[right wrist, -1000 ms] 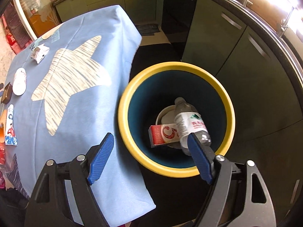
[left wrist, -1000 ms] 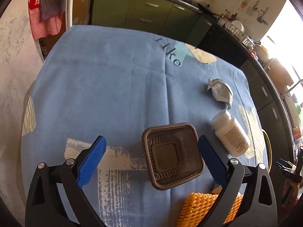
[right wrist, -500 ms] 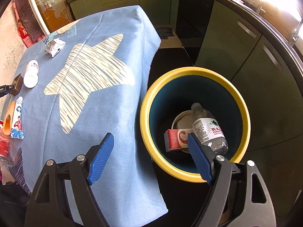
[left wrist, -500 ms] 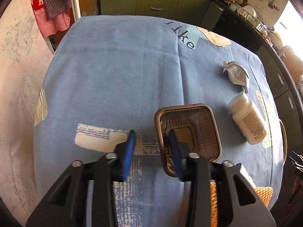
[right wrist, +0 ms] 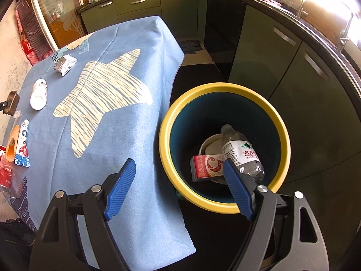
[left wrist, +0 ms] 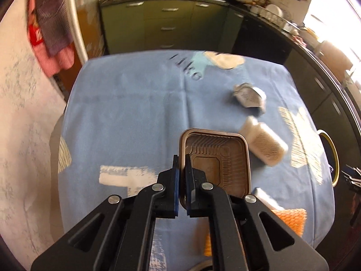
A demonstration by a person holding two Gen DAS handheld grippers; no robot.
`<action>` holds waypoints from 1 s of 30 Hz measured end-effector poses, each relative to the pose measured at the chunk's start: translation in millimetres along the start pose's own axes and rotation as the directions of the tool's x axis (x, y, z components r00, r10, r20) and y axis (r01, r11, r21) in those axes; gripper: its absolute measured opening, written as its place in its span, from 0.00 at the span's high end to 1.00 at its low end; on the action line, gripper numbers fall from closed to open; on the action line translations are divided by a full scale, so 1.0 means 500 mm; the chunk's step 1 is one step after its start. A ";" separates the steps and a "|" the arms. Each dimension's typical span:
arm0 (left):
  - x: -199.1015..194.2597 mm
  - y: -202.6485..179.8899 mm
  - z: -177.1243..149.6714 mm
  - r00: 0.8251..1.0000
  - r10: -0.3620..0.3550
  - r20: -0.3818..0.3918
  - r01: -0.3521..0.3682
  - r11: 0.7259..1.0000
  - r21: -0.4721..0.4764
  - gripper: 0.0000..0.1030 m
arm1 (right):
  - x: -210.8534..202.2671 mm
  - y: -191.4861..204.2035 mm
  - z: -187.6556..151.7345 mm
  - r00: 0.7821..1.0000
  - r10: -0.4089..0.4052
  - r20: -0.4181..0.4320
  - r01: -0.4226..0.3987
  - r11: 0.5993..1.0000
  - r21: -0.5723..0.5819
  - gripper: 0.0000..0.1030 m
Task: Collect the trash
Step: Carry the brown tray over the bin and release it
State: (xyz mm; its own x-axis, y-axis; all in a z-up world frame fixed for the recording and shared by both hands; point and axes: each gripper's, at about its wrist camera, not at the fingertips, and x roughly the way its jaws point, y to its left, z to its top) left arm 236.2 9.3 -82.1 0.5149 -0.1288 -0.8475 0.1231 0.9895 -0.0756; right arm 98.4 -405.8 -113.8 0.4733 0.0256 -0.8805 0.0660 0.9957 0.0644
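Observation:
My left gripper [left wrist: 182, 169] is shut on the left rim of a brown plastic tray [left wrist: 222, 158] and holds it over the blue tablecloth [left wrist: 135, 117]; the tray also shows at the far left of the right wrist view [right wrist: 12, 102]. A white pill bottle [left wrist: 262, 143] and a crumpled wrapper [left wrist: 249, 97] lie to the right of the tray. My right gripper [right wrist: 178, 185] is open and empty above the yellow-rimmed bin [right wrist: 164, 140], which holds a water bottle [right wrist: 241, 153], a red carton [right wrist: 207, 167] and a white bowl.
An orange mesh sleeve [left wrist: 291, 219] and a tube [right wrist: 22, 146] lie near the table's front edge. A red can in a clear bag [right wrist: 6, 178] lies at the left. Green kitchen cabinets [right wrist: 270, 67] stand behind the bin. The tablecloth hangs down beside the bin.
My left gripper has closed on the tray's left rim and lifted it, and the view has tilted up. My right gripper has drifted left, away from the bin, still open.

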 end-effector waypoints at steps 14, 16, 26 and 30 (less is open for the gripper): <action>-0.092 -0.494 0.078 0.956 -0.286 -0.065 0.282 0.837 0.469 0.95 | -0.043 -0.164 -0.132 0.994 -0.106 0.043 0.095 0.976 0.197 0.27; -0.073 -0.591 0.075 0.946 -0.303 -0.112 0.315 0.789 0.527 0.95 | -0.049 -0.185 -0.152 0.993 -0.107 0.047 0.094 0.971 0.222 0.27; 0.100 -0.932 0.044 0.914 -0.274 -0.299 0.404 0.684 0.607 0.95 | -0.073 -0.259 -0.230 0.992 -0.109 0.062 0.084 0.944 0.318 0.26; 0.159 -0.996 0.048 0.928 -0.236 -0.287 0.368 0.698 0.614 0.65 | -0.078 -0.271 -0.250 0.991 -0.112 0.067 0.083 0.938 0.338 0.25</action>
State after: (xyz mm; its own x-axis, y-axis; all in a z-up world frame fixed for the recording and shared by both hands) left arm 236.3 -495.4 -99.0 0.2053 -0.3345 -0.9197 0.7965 0.6032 -0.0416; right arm -38.8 -530.8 -146.9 0.5204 -0.0922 -0.8489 0.3981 0.9057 0.1456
